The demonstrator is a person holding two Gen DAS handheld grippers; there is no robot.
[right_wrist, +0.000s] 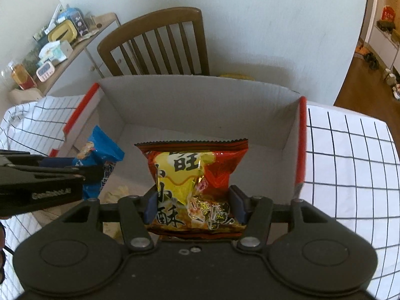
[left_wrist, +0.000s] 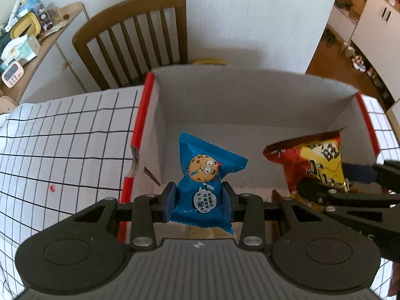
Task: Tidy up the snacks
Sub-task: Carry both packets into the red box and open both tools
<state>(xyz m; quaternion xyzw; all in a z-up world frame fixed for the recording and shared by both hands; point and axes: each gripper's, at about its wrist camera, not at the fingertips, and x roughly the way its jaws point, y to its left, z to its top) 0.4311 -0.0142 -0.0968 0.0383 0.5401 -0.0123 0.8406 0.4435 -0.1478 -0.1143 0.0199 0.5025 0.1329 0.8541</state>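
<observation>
My left gripper (left_wrist: 199,201) is shut on a blue cookie packet (left_wrist: 203,175) with a cartoon cookie face, held over the open cardboard box (left_wrist: 225,100). My right gripper (right_wrist: 193,203) is shut on a red and yellow snack bag (right_wrist: 195,172), also above the box (right_wrist: 200,95). In the left wrist view the red bag (left_wrist: 315,160) and the right gripper (left_wrist: 350,182) sit at the right. The right wrist view has the blue packet (right_wrist: 100,157) and the left gripper (right_wrist: 75,172) at its left. Pale snack pieces (right_wrist: 117,191) lie low in the box, partly hidden.
The box has red-edged side flaps (left_wrist: 140,125) and stands on a white tablecloth with a black grid (left_wrist: 62,137). Behind it is a wooden chair (left_wrist: 140,37) against a white wall. A cluttered side shelf (left_wrist: 27,37) stands at the far left.
</observation>
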